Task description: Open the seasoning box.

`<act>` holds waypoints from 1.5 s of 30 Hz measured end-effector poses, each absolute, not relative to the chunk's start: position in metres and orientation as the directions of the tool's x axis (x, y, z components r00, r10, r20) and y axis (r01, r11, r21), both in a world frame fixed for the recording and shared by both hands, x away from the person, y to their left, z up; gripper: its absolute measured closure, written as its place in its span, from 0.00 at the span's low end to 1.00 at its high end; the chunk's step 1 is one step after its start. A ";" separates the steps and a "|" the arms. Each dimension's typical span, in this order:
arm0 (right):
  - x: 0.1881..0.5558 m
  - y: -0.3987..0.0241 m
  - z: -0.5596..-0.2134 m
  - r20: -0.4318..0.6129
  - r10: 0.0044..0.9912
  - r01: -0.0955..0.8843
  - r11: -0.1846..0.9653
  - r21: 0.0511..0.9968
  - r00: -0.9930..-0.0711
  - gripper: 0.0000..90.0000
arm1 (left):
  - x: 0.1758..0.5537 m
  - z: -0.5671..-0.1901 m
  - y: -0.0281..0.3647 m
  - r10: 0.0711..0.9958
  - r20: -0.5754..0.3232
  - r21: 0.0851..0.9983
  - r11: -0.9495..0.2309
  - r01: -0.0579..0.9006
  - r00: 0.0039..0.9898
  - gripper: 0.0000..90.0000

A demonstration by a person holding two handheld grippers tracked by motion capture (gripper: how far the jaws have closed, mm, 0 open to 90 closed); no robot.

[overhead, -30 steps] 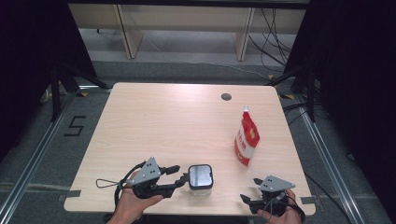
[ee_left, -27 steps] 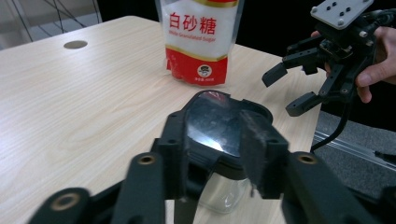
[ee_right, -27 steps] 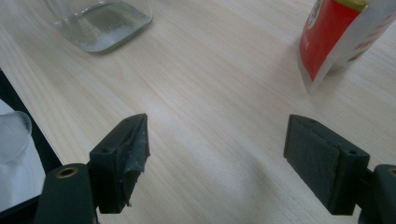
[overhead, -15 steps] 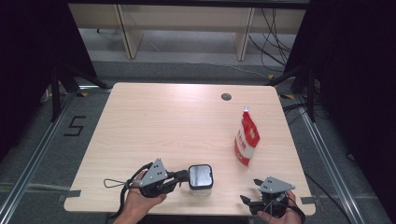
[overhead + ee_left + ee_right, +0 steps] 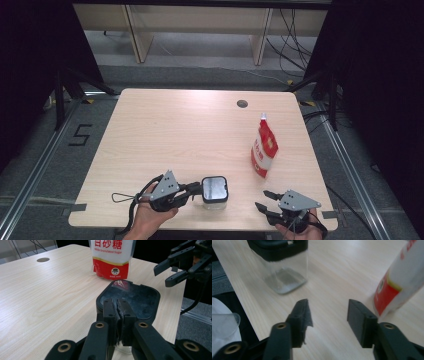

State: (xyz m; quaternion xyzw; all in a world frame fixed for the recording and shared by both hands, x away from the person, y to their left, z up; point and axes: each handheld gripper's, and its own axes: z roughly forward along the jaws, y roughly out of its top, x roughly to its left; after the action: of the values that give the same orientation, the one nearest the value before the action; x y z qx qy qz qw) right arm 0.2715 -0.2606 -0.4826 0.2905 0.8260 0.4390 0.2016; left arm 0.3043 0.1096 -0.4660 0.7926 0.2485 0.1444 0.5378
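The clear jar [image 5: 215, 190] with black lid [image 5: 130, 298] stands upright near the front edge of the table [image 5: 175, 130], a bit left of middle. The left gripper [image 5: 192, 189] is at the jar's left side; in the left gripper view its jaws are pressed together w/ only a thin part at the lid's near edge between them, so it is closed on the lid rim. To the right, well apart from the jar, the red & white sugar bag [image 5: 264, 147] stands upright, leaning a little. The right gripper [image 5: 265, 199] is near the front right corner, just in front of the bag; its jaws have just been closing & stand about half apart, w/ nothing between them, only table wood. In the right gripper view, the jar is up left & the bag at right.
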 end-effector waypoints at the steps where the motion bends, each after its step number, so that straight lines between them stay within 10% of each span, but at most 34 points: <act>1: 0.272 -0.259 -0.481 -0.099 0.640 0.270 0.454 0.849 -0.762 0.69 | 0.305 -0.466 0.110 0.547 -0.039 0.924 -0.299 0.239 0.836 0.95; 15: 0.299 -0.225 -0.471 -0.050 0.526 0.160 0.346 0.925 -0.849 0.96 | 0.304 -0.467 0.111 0.555 -0.044 0.924 -0.293 0.245 0.830 0.94; 45: 0.327 -0.196 -0.479 0.020 0.437 0.166 0.300 0.939 -0.899 0.97 | 0.305 -0.467 0.112 0.550 -0.036 0.927 -0.294 0.234 0.835 0.94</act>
State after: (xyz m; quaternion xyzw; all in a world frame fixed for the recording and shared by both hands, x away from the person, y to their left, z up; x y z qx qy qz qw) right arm 0.3266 -0.1960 -0.4787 0.1891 0.7971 0.5607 0.1205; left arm 0.3051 0.1124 -0.4674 0.7911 0.2477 0.1462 0.5398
